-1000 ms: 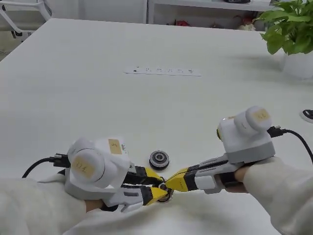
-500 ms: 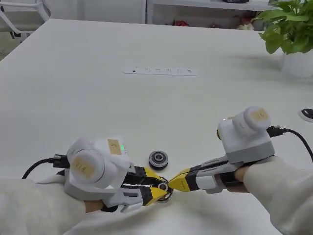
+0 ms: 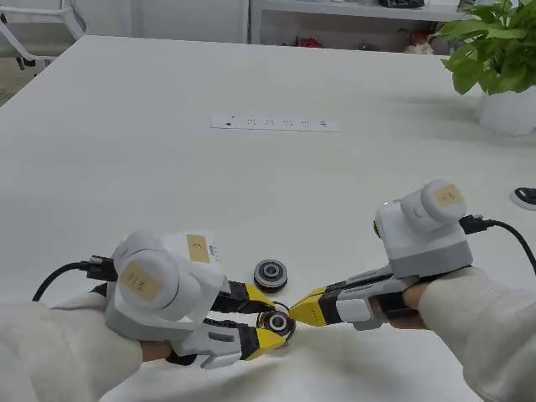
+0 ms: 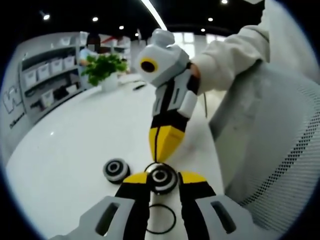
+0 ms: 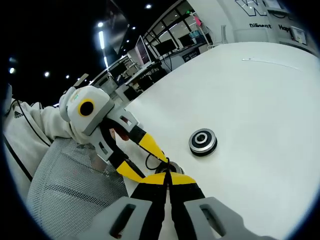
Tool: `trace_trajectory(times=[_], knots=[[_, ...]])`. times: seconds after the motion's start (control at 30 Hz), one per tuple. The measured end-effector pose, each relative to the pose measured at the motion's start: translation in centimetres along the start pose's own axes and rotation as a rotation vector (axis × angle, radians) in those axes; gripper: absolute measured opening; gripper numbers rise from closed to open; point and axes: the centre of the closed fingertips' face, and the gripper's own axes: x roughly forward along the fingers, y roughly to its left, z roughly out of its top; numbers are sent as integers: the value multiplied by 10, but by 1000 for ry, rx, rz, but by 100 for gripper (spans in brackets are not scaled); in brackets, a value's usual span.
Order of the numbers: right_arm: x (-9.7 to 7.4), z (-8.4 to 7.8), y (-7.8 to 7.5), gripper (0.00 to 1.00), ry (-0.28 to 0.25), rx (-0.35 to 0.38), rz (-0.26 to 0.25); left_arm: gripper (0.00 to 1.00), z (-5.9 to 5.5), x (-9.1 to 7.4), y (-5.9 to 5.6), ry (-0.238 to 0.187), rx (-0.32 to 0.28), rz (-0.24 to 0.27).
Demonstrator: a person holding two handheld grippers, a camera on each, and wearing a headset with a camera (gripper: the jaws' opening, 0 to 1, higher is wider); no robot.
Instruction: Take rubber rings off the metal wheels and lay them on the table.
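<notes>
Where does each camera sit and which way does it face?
Head view: on the headset, looking down at the table; both sleeves, left gripper and right gripper show.
Left gripper view: on that gripper, along its jaws shut on a metal wheel, facing the right gripper.
Right gripper view: on that gripper, along its shut jaws, facing the left gripper.
Shared: all show the second wheel on the table.

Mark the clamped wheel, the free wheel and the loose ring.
clamped wheel (image 4: 162,178), left gripper view, on its hub face.
free wheel (image 3: 271,272), head view, on its centre.
loose ring (image 4: 175,219), left gripper view, on its right arc.
</notes>
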Motion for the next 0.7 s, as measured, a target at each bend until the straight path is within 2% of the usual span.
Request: trace_trajectory(times=[0.2,0.3,0.43,0.57,0.7], knots=[[-3,2,-1,0,-13,12,-2,28,6,-9,0,-9,15,-4],[-4,4,0,0,-21,14,-2,32,8,-18,0,-16,-6,-8],[-6,5,0,0,-28,17,-4,36,11,-29,0,-19,19,-4],[-7,7,1,0,-38,19,-5,42,19,-36,6,-43,3,13],[-9,11,2,0,-52,18,-3,50,21,-43,5,-50,11,14]])
